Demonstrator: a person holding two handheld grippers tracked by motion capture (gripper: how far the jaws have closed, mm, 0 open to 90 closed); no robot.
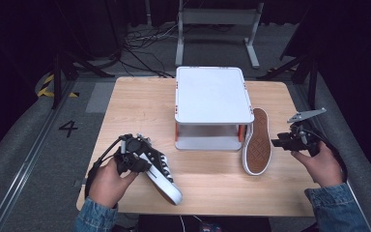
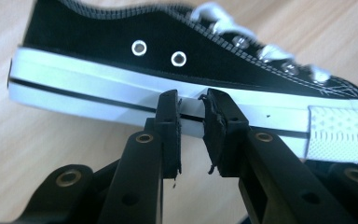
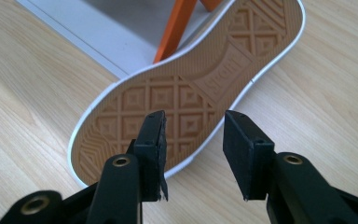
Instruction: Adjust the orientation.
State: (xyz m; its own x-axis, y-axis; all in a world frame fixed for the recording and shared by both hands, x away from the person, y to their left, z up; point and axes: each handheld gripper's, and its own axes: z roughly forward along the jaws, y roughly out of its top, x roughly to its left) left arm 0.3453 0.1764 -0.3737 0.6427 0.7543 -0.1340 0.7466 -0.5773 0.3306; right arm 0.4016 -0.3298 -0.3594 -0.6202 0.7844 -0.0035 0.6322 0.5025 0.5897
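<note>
A black canvas sneaker [image 1: 166, 181] with a white sole and white laces lies on the wooden table [image 1: 140, 106] at the front left, toe towards me. My left gripper [image 1: 142, 157] is at its heel end. In the left gripper view the sneaker [image 2: 121, 51] shows side-on. The left gripper [image 2: 191, 98] is open by a narrow gap with nothing in it, its tips right at the white sole wall. The second sneaker [image 1: 257, 145] lies on its side, tan sole [image 3: 182, 93] facing my right gripper [image 3: 193, 119], which is open and empty just short of it [image 1: 276, 142].
A white two-level stand [image 1: 212, 94] with orange posts [image 3: 172, 32] sits at the table's middle back, and the right sneaker leans beside its right corner. Dark floor, cables and a metal frame lie beyond the far edge.
</note>
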